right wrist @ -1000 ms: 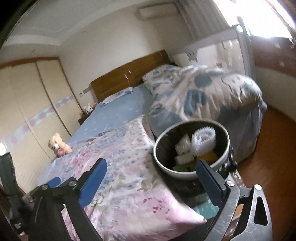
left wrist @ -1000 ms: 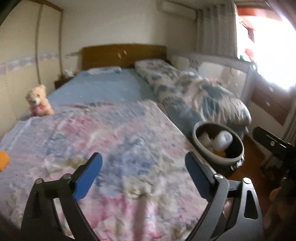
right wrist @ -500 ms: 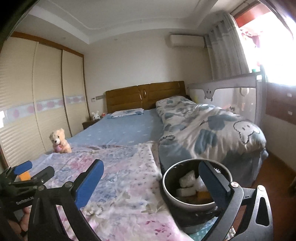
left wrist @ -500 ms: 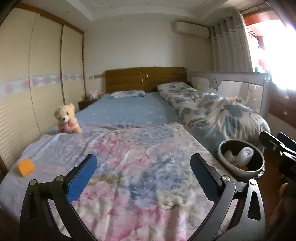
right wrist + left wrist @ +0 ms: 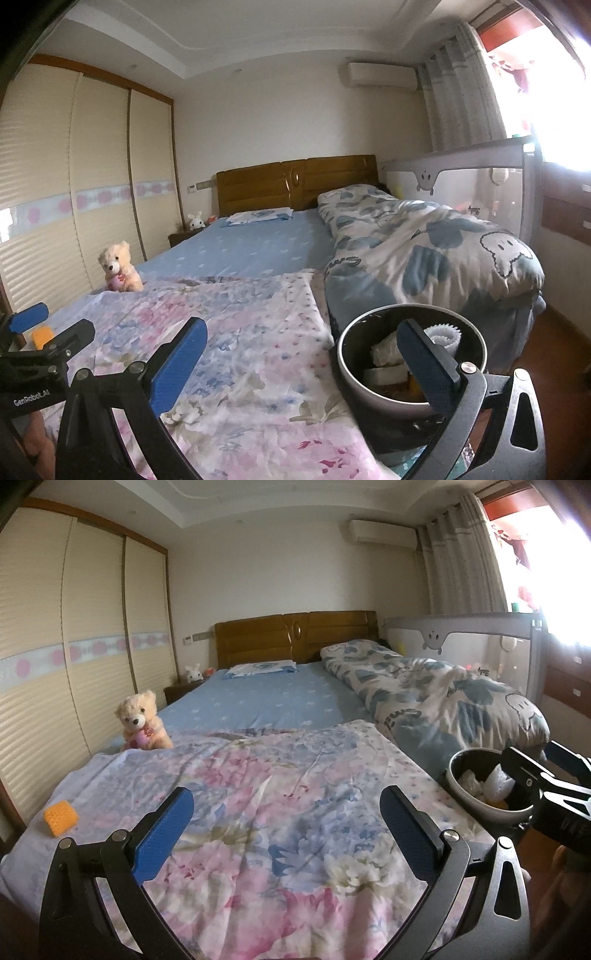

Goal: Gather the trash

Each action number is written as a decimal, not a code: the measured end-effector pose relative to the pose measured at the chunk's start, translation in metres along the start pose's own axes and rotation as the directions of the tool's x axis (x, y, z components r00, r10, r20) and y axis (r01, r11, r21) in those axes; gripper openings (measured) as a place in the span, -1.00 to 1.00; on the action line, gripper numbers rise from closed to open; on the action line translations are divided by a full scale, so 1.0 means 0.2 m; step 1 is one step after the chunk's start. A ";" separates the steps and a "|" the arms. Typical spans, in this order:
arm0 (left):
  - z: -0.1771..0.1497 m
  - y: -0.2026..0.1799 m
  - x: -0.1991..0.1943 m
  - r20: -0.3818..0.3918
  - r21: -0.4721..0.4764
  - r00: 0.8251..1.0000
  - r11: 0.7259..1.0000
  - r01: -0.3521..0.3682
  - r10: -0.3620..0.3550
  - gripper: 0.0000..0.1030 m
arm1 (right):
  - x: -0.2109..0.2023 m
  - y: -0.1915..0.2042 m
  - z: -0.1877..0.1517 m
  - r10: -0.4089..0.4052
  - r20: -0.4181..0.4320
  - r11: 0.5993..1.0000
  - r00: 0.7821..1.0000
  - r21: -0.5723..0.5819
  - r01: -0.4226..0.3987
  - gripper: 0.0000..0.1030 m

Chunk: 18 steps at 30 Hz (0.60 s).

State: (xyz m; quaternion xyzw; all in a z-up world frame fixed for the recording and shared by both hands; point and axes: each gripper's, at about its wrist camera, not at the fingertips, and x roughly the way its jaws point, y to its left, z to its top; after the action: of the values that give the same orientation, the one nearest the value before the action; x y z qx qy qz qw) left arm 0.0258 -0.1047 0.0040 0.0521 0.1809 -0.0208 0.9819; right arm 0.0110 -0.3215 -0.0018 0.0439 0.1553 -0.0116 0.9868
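Observation:
A round dark trash bin (image 5: pixel 410 400) stands beside the bed's right edge, holding white crumpled pieces and something orange; it also shows at the right in the left wrist view, trash bin (image 5: pixel 465 797). An orange knitted piece (image 5: pixel 61 817) lies on the floral blanket (image 5: pixel 277 805) near the bed's left edge, partly hidden in the right wrist view as orange piece (image 5: pixel 42 336). My left gripper (image 5: pixel 286 829) hangs open over the blanket, holding nothing. My right gripper (image 5: pixel 299 363) is open too, its right finger in front of the bin.
A teddy bear (image 5: pixel 142 722) sits at the bed's left side. A rolled patterned duvet (image 5: pixel 443 698) lies along the right. Sliding wardrobe doors (image 5: pixel 74 657) line the left wall. A wooden headboard (image 5: pixel 295 638) and a crib rail (image 5: pixel 480 642) stand behind.
Both grippers have tilted up and drawn back, so more of the room and the orange piece show. The bin now sits lower and nearer in the right wrist view. Both stay open.

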 end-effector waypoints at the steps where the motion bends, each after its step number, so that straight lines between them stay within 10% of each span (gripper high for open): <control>1: 0.00 0.00 0.00 0.002 0.000 1.000 1.000 -0.002 0.002 1.00 | 0.00 0.00 0.00 0.002 -0.003 1.000 1.000 0.000 -0.002 1.00; 18: 0.00 0.01 0.00 -0.012 -0.004 1.000 1.000 0.010 -0.010 1.00 | 0.00 0.03 0.01 0.032 -0.014 0.999 0.999 0.013 -0.032 1.00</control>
State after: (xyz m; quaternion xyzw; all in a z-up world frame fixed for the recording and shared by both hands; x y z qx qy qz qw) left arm 0.0263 -0.1032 0.0039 0.0491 0.1872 -0.0252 0.9808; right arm 0.0119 -0.3164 0.0011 0.0528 0.1618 0.0036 0.9854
